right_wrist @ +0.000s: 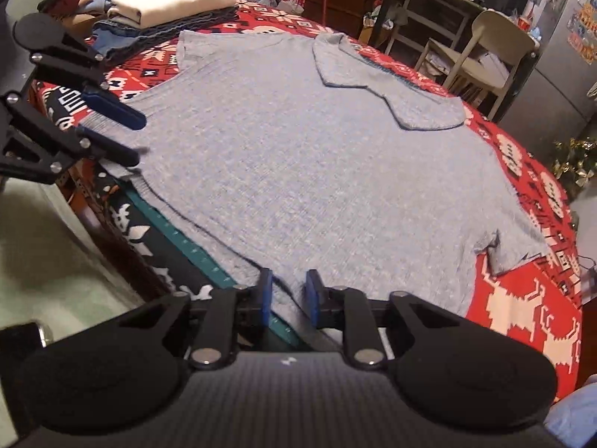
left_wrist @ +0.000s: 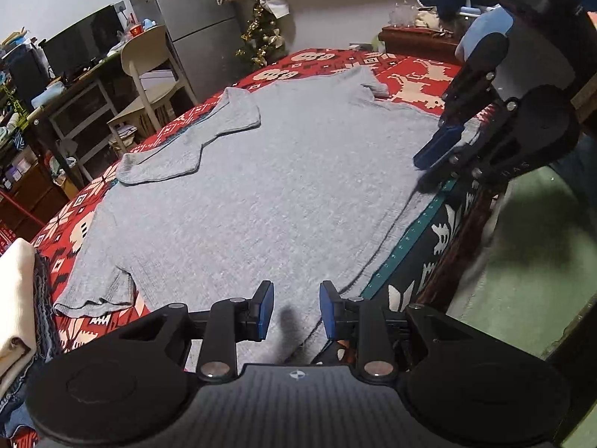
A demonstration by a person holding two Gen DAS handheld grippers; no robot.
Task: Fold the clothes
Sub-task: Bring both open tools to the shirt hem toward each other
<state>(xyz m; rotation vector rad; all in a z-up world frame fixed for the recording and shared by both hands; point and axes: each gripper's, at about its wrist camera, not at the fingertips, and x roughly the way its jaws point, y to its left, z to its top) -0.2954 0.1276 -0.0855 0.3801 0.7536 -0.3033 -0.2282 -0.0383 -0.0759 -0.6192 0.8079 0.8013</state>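
Observation:
A grey short-sleeved shirt (left_wrist: 261, 186) (right_wrist: 298, 149) lies flat on a table under a red patterned cloth (left_wrist: 410, 71) (right_wrist: 522, 298). Its far side, sleeve included (left_wrist: 194, 142) (right_wrist: 391, 86), is folded in over the body. My left gripper (left_wrist: 297, 310) (right_wrist: 140, 140) hovers over the near hem, its jaws apart, with flat cloth showing between them. My right gripper (right_wrist: 290, 295) (left_wrist: 419, 171) sits further along the same hem. Its blue pads stand a little apart with the hem edge between them, lying flat.
A stack of folded clothes (left_wrist: 15, 298) (right_wrist: 175, 0) rests at one end of the table. A green ruled mat edge (left_wrist: 410, 231) (right_wrist: 186, 242) runs along the near table edge, with floor below. A pale chair (left_wrist: 149, 59) (right_wrist: 485, 48) and a fridge (left_wrist: 194, 18) stand beyond the far side.

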